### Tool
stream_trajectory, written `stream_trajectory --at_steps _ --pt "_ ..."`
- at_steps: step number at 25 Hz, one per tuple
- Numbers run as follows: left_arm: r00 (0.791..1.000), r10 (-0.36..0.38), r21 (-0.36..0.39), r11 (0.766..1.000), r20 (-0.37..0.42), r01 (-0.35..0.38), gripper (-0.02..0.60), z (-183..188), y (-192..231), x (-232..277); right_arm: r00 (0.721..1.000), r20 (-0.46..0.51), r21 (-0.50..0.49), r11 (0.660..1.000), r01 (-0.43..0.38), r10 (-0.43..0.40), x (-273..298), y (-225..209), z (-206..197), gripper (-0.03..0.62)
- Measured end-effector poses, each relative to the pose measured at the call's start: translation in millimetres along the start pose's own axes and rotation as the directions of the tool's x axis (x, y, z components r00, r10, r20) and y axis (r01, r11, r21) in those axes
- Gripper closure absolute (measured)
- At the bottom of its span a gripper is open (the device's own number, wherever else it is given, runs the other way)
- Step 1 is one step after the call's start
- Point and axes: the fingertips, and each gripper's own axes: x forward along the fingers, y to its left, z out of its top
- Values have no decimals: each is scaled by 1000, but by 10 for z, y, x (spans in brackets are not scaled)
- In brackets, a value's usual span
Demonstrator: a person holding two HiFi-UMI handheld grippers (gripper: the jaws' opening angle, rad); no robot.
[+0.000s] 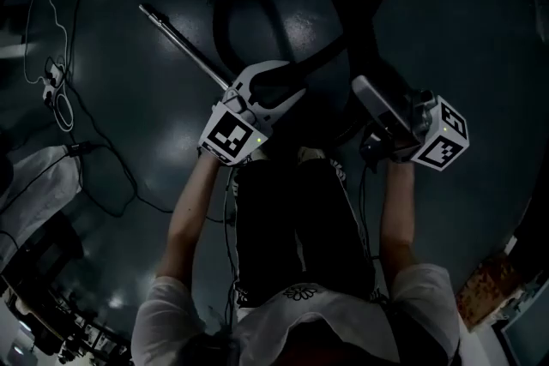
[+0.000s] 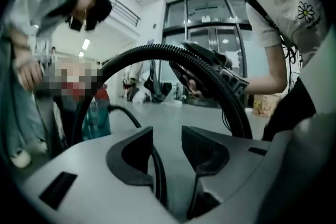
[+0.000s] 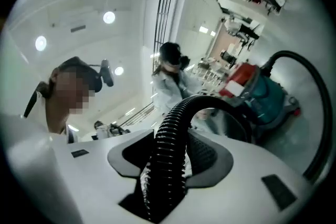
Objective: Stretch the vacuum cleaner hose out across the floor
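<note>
The black ribbed hose [image 1: 369, 4] loops over the dark floor and rises between my hands. It arches high [image 2: 157, 51] in the left gripper view and runs to my right gripper [image 2: 210, 68]. My right gripper [image 1: 364, 94] is shut on the hose [image 3: 170, 144], which fills the space between its pads. My left gripper [image 1: 287, 86] is held up beside it. Its jaws [image 2: 167, 152] stand apart with floor showing between them. Only a thin black strand [image 2: 157, 176] lies along the left pad. The teal and red vacuum cleaner [image 3: 265, 94] stands on the floor behind.
A metal wand [image 1: 180, 43] lies on the floor ahead of my left hand. Cables [image 1: 60, 90] trail along the left side near a white bundle [image 1: 34, 184]. A person [image 2: 31, 60] stands close at the left, and another person [image 3: 170, 81] stands farther off.
</note>
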Motion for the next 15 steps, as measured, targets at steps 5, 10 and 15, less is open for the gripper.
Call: stream_trajectory --at_steps 5,10,15 --pt "1000 12 68 998 9 -12 405 1834 -399 -612 928 -322 118 980 -159 189 734 1758 157 398" --pt "996 -62 277 958 -64 78 416 3001 -1024 -858 911 -356 236 963 -131 211 770 2989 655 414" --pt "1000 -14 390 921 27 2 416 4251 -1488 -1330 902 -397 214 973 -89 170 522 4133 1102 421"
